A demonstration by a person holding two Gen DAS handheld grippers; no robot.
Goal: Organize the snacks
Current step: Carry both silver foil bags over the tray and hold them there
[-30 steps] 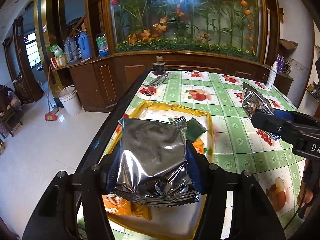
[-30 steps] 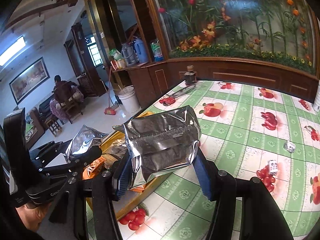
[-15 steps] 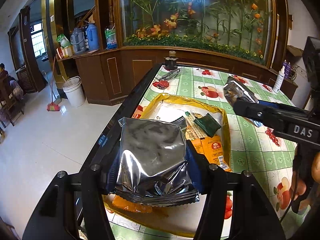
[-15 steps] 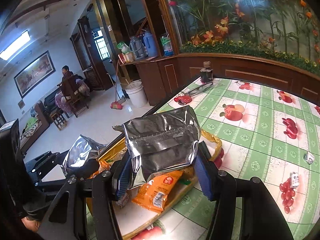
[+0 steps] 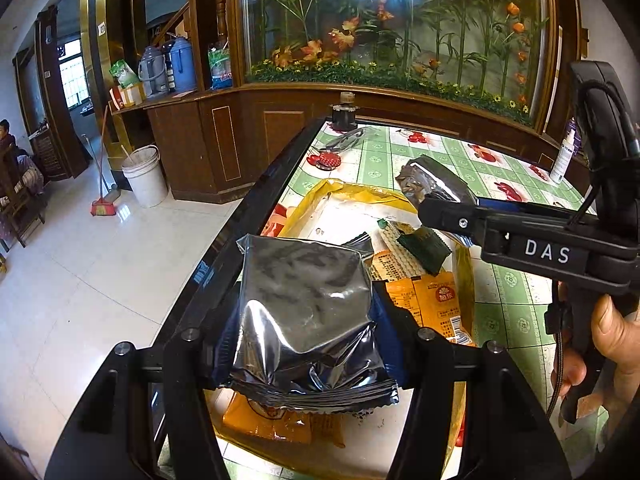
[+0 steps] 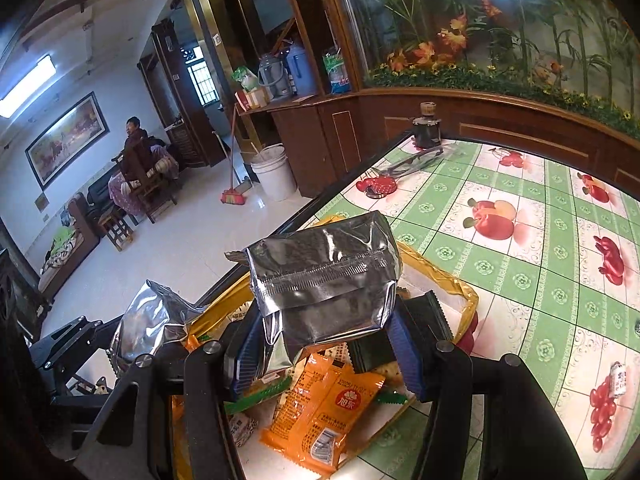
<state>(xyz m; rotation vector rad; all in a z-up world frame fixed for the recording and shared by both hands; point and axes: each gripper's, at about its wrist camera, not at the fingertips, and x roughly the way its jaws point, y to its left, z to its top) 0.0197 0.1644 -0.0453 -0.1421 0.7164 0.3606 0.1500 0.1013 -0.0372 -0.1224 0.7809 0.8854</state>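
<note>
Both tongs are loaded right now. The left tongs [image 5: 304,332] are clamped on a silver pack [image 5: 306,304], and the right tongs [image 6: 324,344] are clamped on a second silver pack [image 6: 324,280]. Both packs hang over the yellow tray [image 5: 352,192] at the near left edge of the bench [image 6: 520,264].

So this looks like the drop-off step: two snacks carried to the tray, neither let go yet. The next move probably calls for lowering each pack onto a bare patch of the tray and spreading the tongs, one at a time so they don't bump. They're close together, the right one sitting just right of the left in the left view.

The tray's already got stuff in it: an orange packet [image 6: 332,408], a dark green packet [image 5: 424,244] and a wafer-looking thing, so free room is mostly at the far end. A couple of small wrapped bits [image 6: 618,378] lie out on the bench to the right, likely still to collect. At the far end there's a dark jar [image 6: 427,126] and some metal tool, well clear.
</note>
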